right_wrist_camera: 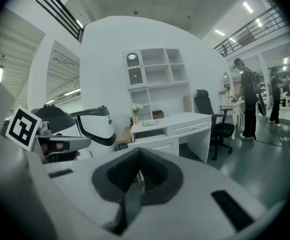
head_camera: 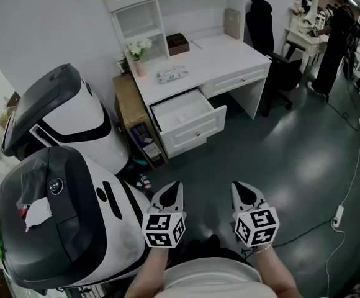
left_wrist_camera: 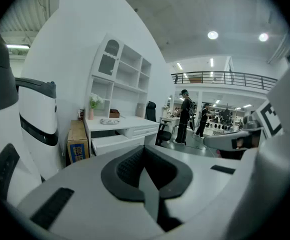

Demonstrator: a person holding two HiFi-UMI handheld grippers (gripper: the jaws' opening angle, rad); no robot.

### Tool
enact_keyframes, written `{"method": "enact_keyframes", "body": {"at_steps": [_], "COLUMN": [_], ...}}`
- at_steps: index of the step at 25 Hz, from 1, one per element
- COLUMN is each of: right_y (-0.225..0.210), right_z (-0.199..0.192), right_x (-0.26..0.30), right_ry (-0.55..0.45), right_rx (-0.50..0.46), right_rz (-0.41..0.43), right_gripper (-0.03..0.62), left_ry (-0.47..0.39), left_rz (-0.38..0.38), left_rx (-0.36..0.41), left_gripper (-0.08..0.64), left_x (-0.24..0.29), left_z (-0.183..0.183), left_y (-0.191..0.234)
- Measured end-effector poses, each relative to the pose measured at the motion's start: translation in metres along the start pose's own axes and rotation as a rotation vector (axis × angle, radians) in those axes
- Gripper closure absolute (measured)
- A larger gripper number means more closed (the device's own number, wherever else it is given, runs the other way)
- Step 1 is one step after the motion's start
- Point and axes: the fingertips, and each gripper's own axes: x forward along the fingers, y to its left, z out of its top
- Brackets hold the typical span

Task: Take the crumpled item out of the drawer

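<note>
The white desk [head_camera: 226,54] stands across the room with its left drawer [head_camera: 189,120] pulled open. That drawer's inside looks white, and I cannot make out a crumpled item in it from here. The drawer also shows far off in the left gripper view [left_wrist_camera: 116,143] and the right gripper view [right_wrist_camera: 152,140]. My left gripper [head_camera: 174,185] and right gripper [head_camera: 241,185] hang side by side near my body, well short of the desk. Both point toward it, each with its jaws pressed together and nothing between them [left_wrist_camera: 146,176] [right_wrist_camera: 136,178].
Two large white-and-black machines [head_camera: 62,228] [head_camera: 68,113] stand at my left. A cardboard box [head_camera: 133,113] sits beside the desk, and a black chair [head_camera: 267,36] stands at its right. On the desktop are a vase [head_camera: 138,53], a brown box [head_camera: 177,43] and a flat packet [head_camera: 172,74]. A cable with a power strip [head_camera: 338,215] lies on the floor. People stand at the far right [head_camera: 338,30].
</note>
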Motion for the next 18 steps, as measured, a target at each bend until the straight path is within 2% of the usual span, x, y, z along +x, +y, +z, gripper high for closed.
{"method": "enact_keyframes", "body": {"at_steps": [18], "right_y": [-0.030], "right_z": [0.012], "right_x": [0.013], "right_ry": [-0.038], "right_rx": [0.027], "right_rz": [-0.003], "right_gripper": [0.591], "left_ry": [-0.026], "left_rz": [0.011], "left_rx": [0.015], "left_gripper": [0.569], "left_x": [0.022], "left_z": [0.011], "left_y": [-0.009]}}
